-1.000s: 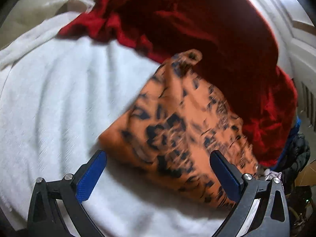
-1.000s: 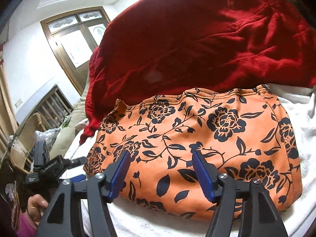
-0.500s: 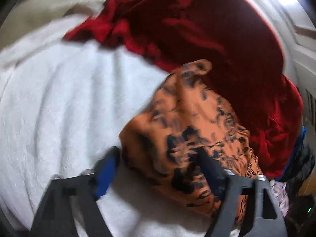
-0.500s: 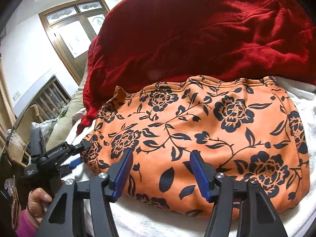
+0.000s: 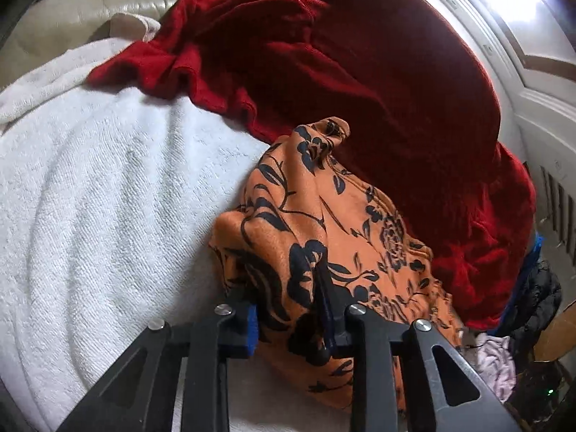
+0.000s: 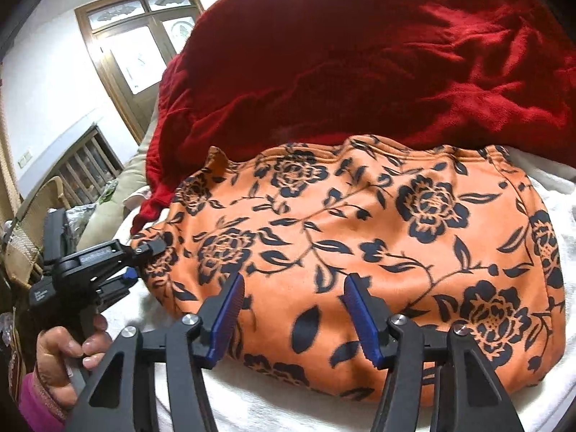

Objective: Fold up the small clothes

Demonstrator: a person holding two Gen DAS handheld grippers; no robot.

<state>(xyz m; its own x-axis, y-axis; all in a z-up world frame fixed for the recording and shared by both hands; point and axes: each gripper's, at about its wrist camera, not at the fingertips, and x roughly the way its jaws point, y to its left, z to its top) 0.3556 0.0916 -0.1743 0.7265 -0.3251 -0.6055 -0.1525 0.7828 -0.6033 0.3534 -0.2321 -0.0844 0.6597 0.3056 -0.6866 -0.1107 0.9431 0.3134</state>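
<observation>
Our left gripper [image 5: 289, 318] has its jaws clamped on a bunched corner of the orange garment [image 6: 360, 237], which lies spread on the white towel [image 5: 100, 198] just in front of the red blanket [image 6: 360, 57]. Our right gripper [image 6: 293, 315] hovers over the garment's near edge with its jaws wide, gripping nothing.

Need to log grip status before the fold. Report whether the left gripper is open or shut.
Shut. In the left wrist view the left gripper has its blue pads pinching a bunched edge of the orange floral garment, which lies on the white towel.
</observation>
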